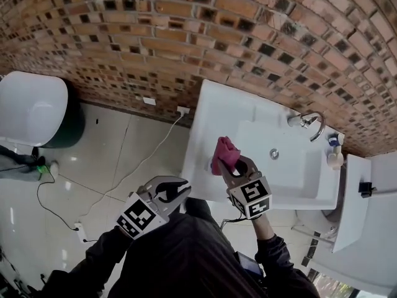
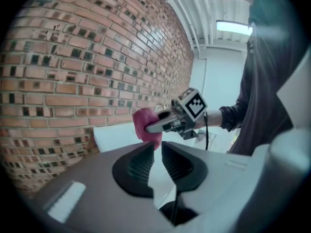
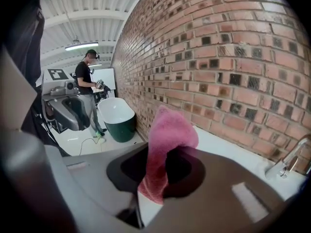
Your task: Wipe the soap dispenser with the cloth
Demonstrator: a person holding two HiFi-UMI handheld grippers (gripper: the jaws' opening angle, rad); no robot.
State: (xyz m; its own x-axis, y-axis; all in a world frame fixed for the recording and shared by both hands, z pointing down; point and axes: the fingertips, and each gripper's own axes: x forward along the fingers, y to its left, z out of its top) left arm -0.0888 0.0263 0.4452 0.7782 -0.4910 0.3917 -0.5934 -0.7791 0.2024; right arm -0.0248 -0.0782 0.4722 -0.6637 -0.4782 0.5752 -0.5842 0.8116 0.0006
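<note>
Red and brown bricks make the wall (image 1: 186, 36) at the back, and a white sink (image 1: 217, 104) sits right up against it. A shiny tap (image 1: 308, 123) curves over the bowl. Just past the tap, on the far right edge of the sink, stands a small pale bottle with a pump top. It looks like the soap dispenser (image 1: 335, 158), but it is tiny in the head view and hard to see well.

The right gripper (image 1: 231, 166) is over the front left part of the sink. Its jaws are squeezed tight on a pink cloth (image 3: 167, 140). The cloth is pinched in the middle, so one fluffy end pokes up past the jaws and the other end hangs down below them. The cloth is well apart from the soap dispenser, with the whole sink bowl between them.

The left gripper (image 2: 156, 166) is off to the left, in front of the sink and over the floor (image 1: 111, 160). Its jaws are closed with only a thin crack between them, and nothing is in there. It points toward the right gripper and the cloth.

On the pale, shiny floor lies a thin cable (image 1: 149, 154). Farther left is a white tub (image 1: 31, 107) with a dark green outside. Behind it in the right gripper view a person (image 3: 90, 81) in dark clothes stands in the room.
</note>
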